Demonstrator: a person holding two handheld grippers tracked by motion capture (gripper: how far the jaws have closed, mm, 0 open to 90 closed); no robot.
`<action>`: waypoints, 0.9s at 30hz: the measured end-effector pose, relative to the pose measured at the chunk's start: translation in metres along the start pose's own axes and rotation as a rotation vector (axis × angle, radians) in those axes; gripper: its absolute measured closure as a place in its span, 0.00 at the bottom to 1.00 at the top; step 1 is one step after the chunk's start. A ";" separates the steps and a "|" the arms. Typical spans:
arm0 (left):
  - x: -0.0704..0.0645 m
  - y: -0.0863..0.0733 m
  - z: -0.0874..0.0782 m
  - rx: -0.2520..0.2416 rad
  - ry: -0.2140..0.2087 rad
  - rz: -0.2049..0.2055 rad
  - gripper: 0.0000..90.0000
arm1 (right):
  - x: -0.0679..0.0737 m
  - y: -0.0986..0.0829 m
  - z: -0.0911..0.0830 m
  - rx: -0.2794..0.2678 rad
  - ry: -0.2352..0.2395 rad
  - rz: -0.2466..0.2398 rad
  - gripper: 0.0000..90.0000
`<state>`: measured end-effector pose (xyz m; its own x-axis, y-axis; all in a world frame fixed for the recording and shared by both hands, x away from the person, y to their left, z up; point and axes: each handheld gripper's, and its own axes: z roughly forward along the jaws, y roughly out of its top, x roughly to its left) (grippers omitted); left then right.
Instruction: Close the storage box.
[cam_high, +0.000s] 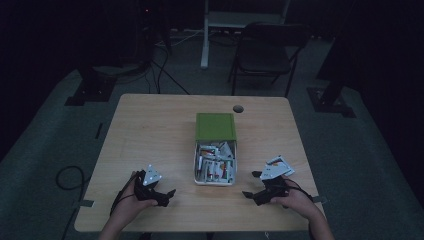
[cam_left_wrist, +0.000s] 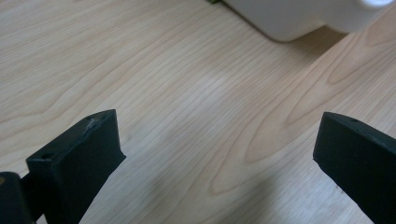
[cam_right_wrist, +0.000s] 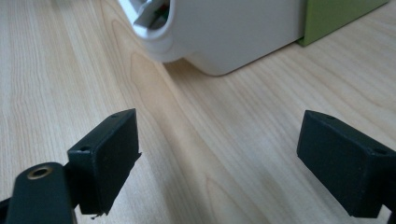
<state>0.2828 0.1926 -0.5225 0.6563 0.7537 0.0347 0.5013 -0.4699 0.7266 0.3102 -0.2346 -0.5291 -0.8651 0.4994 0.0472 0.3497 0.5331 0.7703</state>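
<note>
A white box (cam_high: 215, 165) with several small packets inside sits at the table's middle, its green lid (cam_high: 215, 126) slid back over the far half. My left gripper (cam_high: 167, 196) rests open near the front edge, left of the box; in the left gripper view its jaws stand wide apart over bare wood, the white box (cam_left_wrist: 299, 16) corner ahead. My right gripper (cam_high: 252, 185) stands open to the right of the box. In the right gripper view the white box (cam_right_wrist: 233, 32) and green lid (cam_right_wrist: 336, 16) lie just beyond the spread jaws.
The wooden table (cam_high: 150, 135) has a round cable hole (cam_high: 238, 108) near its far edge. A dark chair (cam_high: 265, 50) and stand legs lie beyond the table on grey floor. A cable loop (cam_high: 70, 177) lies on the floor at the left.
</note>
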 end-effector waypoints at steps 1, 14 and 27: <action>-0.004 0.002 0.002 -0.012 -0.020 0.010 0.01 | 0.000 0.001 -0.001 -0.003 -0.004 0.002 0.14; -0.016 0.014 0.005 -0.099 -0.078 0.055 0.01 | -0.002 0.023 -0.013 -0.108 -0.017 0.019 0.13; -0.023 0.032 0.010 -0.191 -0.123 0.087 0.01 | 0.000 0.038 -0.013 -0.163 -0.002 0.010 0.13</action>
<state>0.2894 0.1552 -0.5068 0.7619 0.6471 0.0278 0.3318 -0.4268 0.8413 0.3190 -0.2233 -0.4912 -0.8609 0.5058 0.0541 0.2952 0.4101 0.8629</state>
